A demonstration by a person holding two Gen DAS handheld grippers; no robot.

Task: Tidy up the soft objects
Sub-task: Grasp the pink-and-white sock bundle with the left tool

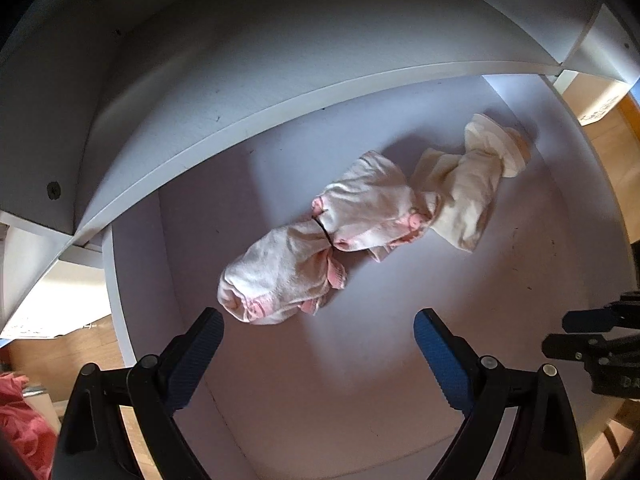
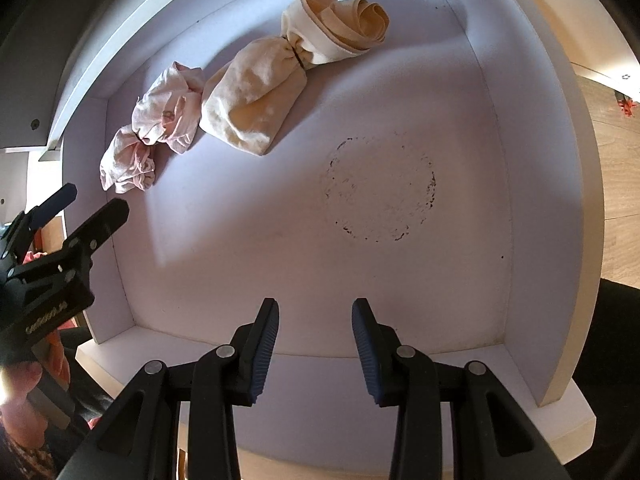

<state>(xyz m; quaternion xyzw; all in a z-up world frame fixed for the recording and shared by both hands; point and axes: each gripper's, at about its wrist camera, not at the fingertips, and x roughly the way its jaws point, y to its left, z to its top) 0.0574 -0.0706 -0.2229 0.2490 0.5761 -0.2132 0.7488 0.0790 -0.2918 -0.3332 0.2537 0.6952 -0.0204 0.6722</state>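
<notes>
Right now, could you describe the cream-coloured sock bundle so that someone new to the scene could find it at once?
Look inside the open white drawer; two tied sock bundles lie end to end along its back wall. The cream bundle is the larger one, nearer the sunlit corner, with rolled cuffs spiralling at its end. Its neighbour, the pink-trimmed bundle, is smaller and pinker.

We see a white drawer (image 2: 496,184) with a ring-shaped stain (image 2: 380,188) on its bottom, a wooden floor (image 2: 616,200) beyond it, and red cloth (image 1: 24,424) at the lower left edge.
</notes>
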